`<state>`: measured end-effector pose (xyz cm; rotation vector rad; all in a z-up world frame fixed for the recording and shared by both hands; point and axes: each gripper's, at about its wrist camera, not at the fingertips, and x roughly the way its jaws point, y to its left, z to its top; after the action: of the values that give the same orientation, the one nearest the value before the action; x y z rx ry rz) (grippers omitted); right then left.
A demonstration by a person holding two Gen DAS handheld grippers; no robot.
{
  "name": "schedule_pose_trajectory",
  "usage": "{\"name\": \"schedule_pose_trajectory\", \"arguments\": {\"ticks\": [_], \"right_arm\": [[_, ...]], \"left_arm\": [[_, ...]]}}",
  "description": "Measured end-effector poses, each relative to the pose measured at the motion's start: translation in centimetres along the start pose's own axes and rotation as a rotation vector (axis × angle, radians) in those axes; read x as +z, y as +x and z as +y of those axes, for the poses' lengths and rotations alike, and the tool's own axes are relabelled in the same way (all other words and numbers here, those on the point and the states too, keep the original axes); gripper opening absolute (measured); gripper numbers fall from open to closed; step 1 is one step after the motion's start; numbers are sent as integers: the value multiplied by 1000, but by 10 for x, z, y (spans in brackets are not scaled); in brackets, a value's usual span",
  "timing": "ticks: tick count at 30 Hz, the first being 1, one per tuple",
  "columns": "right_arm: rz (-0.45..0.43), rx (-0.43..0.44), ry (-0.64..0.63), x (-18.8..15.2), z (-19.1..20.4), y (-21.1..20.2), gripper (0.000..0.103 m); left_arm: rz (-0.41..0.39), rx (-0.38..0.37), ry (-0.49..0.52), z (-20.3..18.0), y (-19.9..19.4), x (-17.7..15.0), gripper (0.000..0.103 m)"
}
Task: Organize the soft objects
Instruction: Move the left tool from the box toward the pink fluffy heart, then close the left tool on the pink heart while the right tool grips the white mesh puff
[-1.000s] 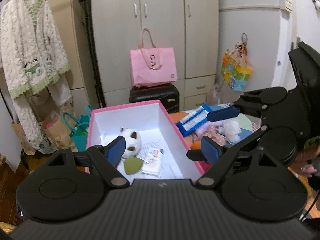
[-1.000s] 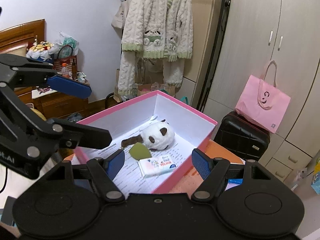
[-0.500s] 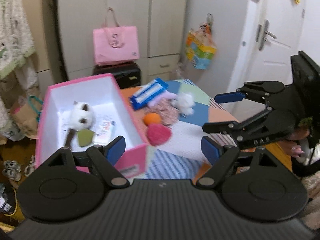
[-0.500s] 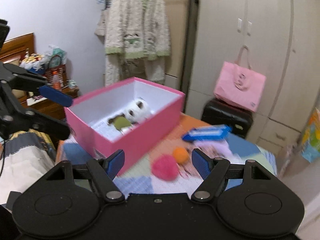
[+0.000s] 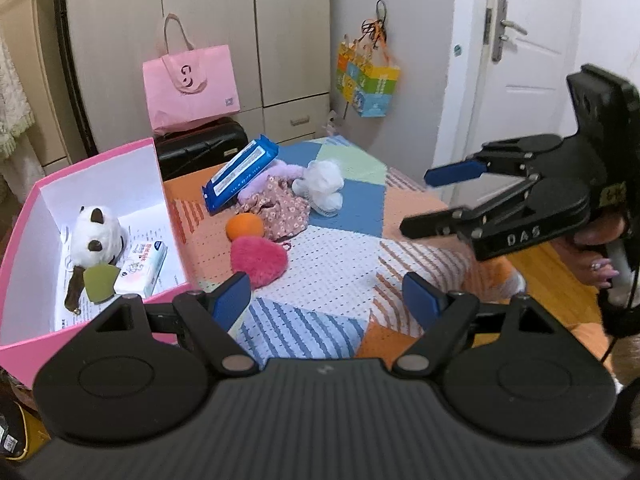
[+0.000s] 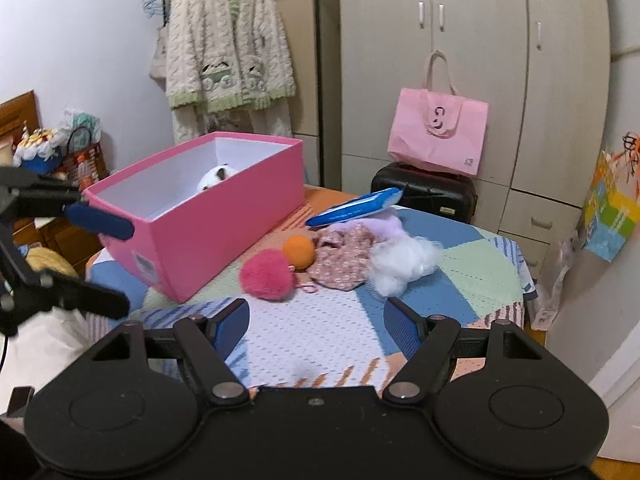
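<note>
A pink box (image 5: 96, 160) (image 6: 224, 224) stands on the left of a patchwork table and holds a panda plush (image 5: 98, 232), a tissue pack (image 5: 142, 262) and a green pad (image 5: 98, 282). Beside it lie a pink fluffy heart (image 5: 258, 258) (image 6: 268, 276), an orange ball (image 5: 245, 226) (image 6: 298, 252), a floral cloth (image 5: 280, 210) (image 6: 344, 256), a white fluffy toy (image 5: 322, 184) (image 6: 404, 260) and a blue wipes pack (image 5: 240, 172) (image 6: 356, 206). My left gripper (image 5: 326, 300) is open and empty, near the heart. My right gripper (image 6: 316, 324) is open and empty above the table's front.
A pink bag (image 5: 190, 82) sits on a black suitcase (image 5: 200, 146) behind the table, before wardrobes. A colourful bag (image 5: 368, 80) hangs by a white door (image 5: 528, 80). A cream cardigan (image 6: 228, 44) hangs at the left. The table edge (image 6: 524, 276) drops off at right.
Both grippers have pulled back from over the pink box and swung right. The loose soft objects on the table have come into view. Both stay open.
</note>
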<state>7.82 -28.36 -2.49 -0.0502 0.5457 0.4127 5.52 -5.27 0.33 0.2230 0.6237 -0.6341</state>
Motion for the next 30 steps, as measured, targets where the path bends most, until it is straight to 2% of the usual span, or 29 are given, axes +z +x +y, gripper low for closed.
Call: {"name": "schedule_pose_trajectory", "arguments": {"ticks": [5, 8, 12, 14, 17, 20, 26, 30], "right_arm": [[-52, -25, 19, -8, -17, 15, 79], [-114, -44, 52, -17, -34, 33, 79], [-145, -57, 76, -19, -46, 45, 79], [-158, -68, 81, -19, -52, 53, 79], [-171, -79, 81, -17, -59, 63, 79], [-172, -72, 81, -15, -66, 74, 79], [-141, -50, 134, -6, -80, 97, 79], [-104, -66, 147, 3, -83, 116, 87]], "left_arm": [[-30, 109, 57, -13, 24, -4, 83], [-29, 117, 55, -18, 41, -4, 83], [-51, 180, 52, -25, 65, -4, 83], [-51, 228, 42, -26, 78, -4, 83], [-13, 301, -29, -24, 104, -2, 83], [2, 330, -84, -20, 122, -2, 82], [-45, 445, -104, -14, 143, -5, 82], [-38, 472, -119, -9, 155, -4, 82]]}}
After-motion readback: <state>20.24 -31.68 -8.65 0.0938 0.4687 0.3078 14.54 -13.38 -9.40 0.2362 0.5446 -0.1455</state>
